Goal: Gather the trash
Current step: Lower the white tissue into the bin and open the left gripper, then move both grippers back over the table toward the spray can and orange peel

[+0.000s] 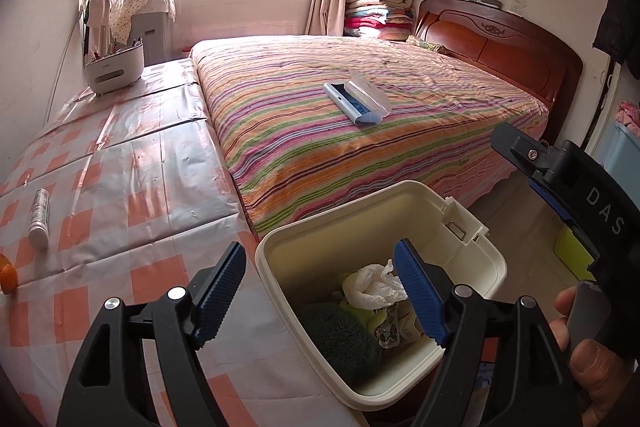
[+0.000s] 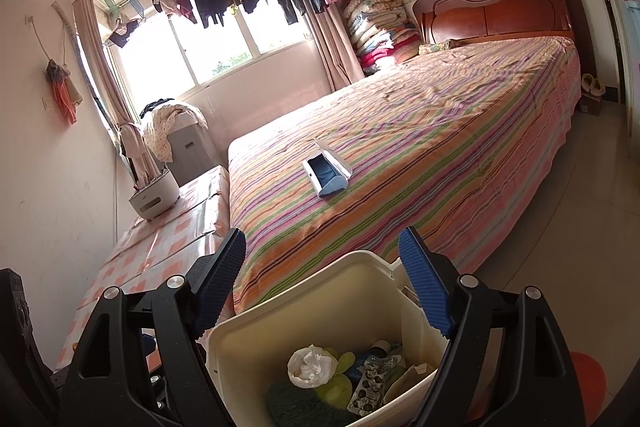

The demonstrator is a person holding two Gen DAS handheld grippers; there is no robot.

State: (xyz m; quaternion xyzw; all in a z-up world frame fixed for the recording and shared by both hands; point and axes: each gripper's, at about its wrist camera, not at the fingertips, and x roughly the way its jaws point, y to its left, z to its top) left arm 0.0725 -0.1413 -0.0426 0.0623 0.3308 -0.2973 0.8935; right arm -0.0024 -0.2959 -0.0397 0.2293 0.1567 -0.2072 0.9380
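A cream trash bin (image 1: 460, 227) stands on the floor between the bed and the checked table. It holds crumpled white tissue (image 1: 374, 285), a dark green scrubber (image 1: 340, 339), a blister pack (image 2: 370, 383) and other scraps. The bin also shows in the right wrist view (image 2: 256, 331). My left gripper (image 1: 320, 293) is open and empty, hovering over the bin's left rim. My right gripper (image 2: 322, 281) is open and empty above the bin; its body shows in the left wrist view (image 1: 560, 179).
A striped bed (image 1: 360, 115) carries an open blue-grey case (image 1: 356, 99). The checked table (image 1: 120, 195) holds a white tube (image 1: 39, 217), an orange (image 1: 8, 279) and a white holder (image 1: 114, 69). A wooden headboard (image 1: 500, 39) stands at the far right.
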